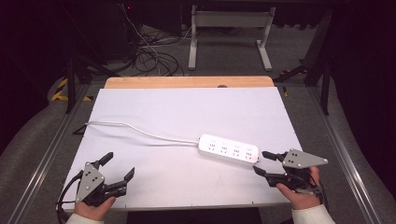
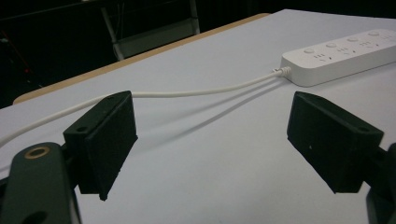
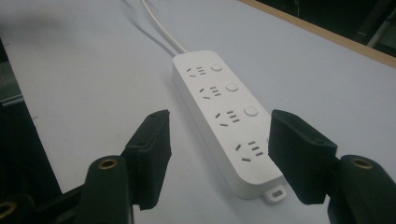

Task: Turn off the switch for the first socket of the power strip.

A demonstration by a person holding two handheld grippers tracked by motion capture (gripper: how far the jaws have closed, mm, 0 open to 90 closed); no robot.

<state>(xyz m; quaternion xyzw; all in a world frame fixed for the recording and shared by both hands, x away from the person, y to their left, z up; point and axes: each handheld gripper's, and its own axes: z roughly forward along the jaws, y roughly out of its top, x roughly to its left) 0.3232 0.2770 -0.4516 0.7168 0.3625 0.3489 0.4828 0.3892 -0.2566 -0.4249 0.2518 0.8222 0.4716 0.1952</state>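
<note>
My right claw (image 1: 261, 163) sits at the near right of the table (image 1: 187, 107), jaws spread wide and holding nothing. The strip (image 1: 228, 149) lies just ahead of it, flat on the white top, its near end close to my fingertips but not touching them. In the right gripper view the strip (image 3: 226, 116) runs away from me between the two jaws, four sockets up, each with a round button beside it, and a small tab at the near end. Its cord (image 1: 140, 131) leaves the far end and curves left across the table to the left edge.

My left claw (image 1: 119, 167) rests at the near left, well apart from the strip, jaws also wide open and empty. In the left gripper view the cord (image 2: 196, 92) crosses beyond the jaws to the strip (image 2: 343, 58) at upper right.
</note>
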